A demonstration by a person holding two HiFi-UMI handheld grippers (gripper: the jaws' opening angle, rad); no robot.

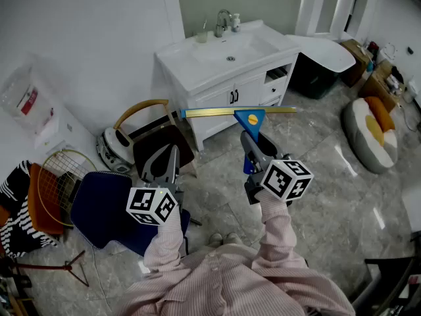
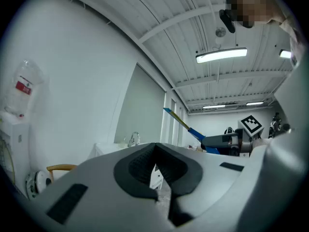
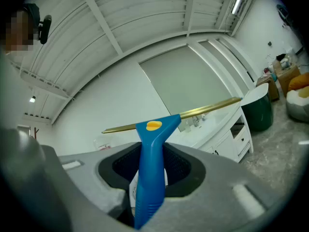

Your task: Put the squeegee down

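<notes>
In the right gripper view we see the right claw [image 3: 152,170] clamped on the smooth blue plastic handle of the squeegee [image 3: 154,134], with the ridged dark pads either side. The head view alone places it: held in the air at frame centre, brass-coloured blade bar level, before the white vanity [image 1: 197,68] and above the glossy marbled floor [image 1: 322,176]. The left claw [image 1: 170,155] is closed and empty. Only its view shows the ribbed ceiling and strip light [image 2: 221,55].

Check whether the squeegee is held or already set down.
Held: the right gripper clamps the squeegee by its blue handle, blade in the air above the floor.
</notes>
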